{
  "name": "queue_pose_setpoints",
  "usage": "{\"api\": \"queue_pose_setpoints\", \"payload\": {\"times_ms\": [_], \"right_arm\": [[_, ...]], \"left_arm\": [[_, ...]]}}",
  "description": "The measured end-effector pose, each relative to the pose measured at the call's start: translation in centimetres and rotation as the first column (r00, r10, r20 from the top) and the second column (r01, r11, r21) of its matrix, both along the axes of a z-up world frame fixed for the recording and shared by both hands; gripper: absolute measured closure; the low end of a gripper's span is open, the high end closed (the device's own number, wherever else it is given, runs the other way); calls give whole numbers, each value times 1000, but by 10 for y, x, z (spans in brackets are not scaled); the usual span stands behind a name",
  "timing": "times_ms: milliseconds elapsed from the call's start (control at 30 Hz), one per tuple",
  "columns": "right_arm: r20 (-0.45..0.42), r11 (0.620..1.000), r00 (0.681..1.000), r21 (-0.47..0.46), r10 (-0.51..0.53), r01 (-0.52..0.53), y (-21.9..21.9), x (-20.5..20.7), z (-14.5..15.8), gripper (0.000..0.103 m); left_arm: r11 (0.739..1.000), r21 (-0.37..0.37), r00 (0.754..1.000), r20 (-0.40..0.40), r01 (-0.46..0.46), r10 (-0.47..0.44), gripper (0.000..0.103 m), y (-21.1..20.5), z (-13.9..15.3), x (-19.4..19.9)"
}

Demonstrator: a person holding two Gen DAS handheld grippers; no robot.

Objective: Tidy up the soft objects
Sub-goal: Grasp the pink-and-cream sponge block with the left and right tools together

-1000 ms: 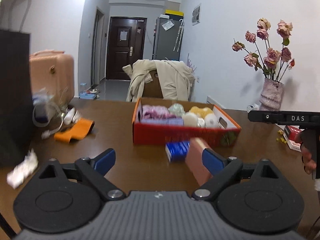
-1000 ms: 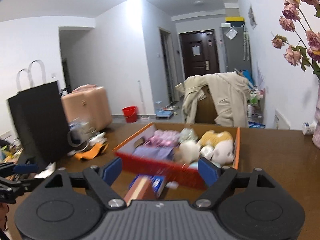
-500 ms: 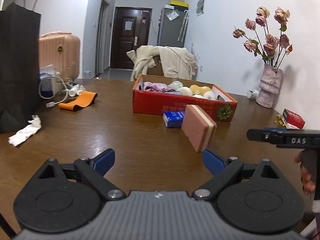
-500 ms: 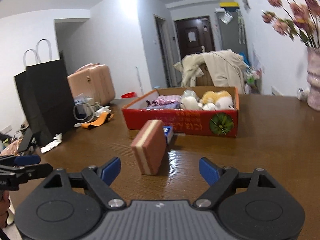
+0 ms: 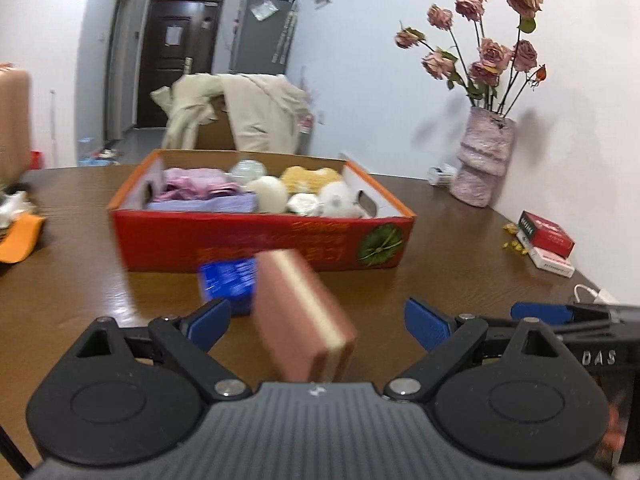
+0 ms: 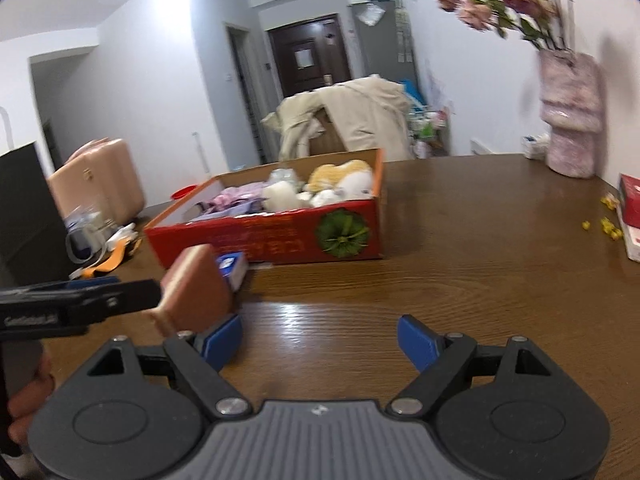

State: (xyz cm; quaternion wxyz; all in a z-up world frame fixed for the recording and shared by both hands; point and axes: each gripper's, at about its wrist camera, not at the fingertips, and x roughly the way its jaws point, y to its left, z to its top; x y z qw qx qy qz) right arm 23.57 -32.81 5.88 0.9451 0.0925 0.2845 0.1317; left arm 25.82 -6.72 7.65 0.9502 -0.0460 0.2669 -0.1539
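Observation:
A pink-brown sponge block (image 5: 304, 312) stands on edge on the brown table, between the spread fingers of my left gripper (image 5: 320, 320), which is open; neither blue pad touches it. Behind it lies a small blue packet (image 5: 230, 284). Farther back sits the red cardboard box (image 5: 260, 240) holding plush toys and pink cloth. My right gripper (image 6: 320, 342) is open over bare tabletop, with the sponge (image 6: 196, 288) just beyond its left fingertip. One finger (image 6: 100, 294) of my left gripper reaches in from the left beside the sponge.
A vase of dried roses (image 5: 482, 160) and red-and-white boxes (image 5: 546, 236) stand at the right edge. An orange strap (image 5: 20, 236), a black paper bag (image 6: 28, 216) and cables lie left. A chair draped with a beige coat (image 5: 240, 116) stands behind the table.
My left gripper has moved forward and down, so the sponge now stands between its fingers. The right gripper has sunk and tilted; the sponge now sits left of its fingers.

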Motion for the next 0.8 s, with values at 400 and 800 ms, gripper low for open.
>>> {"api": "queue_pose_setpoints", "payload": {"times_ms": [400, 800], "right_arm": [[14, 999, 999, 20, 28, -28, 31, 32, 10, 19], [-98, 997, 992, 0, 80, -80, 77, 42, 11, 34]], "left_arm": [[963, -221, 976, -116, 155, -183, 23, 74, -16, 8], [961, -244, 980, -114, 129, -161, 23, 91, -25, -38]]}}
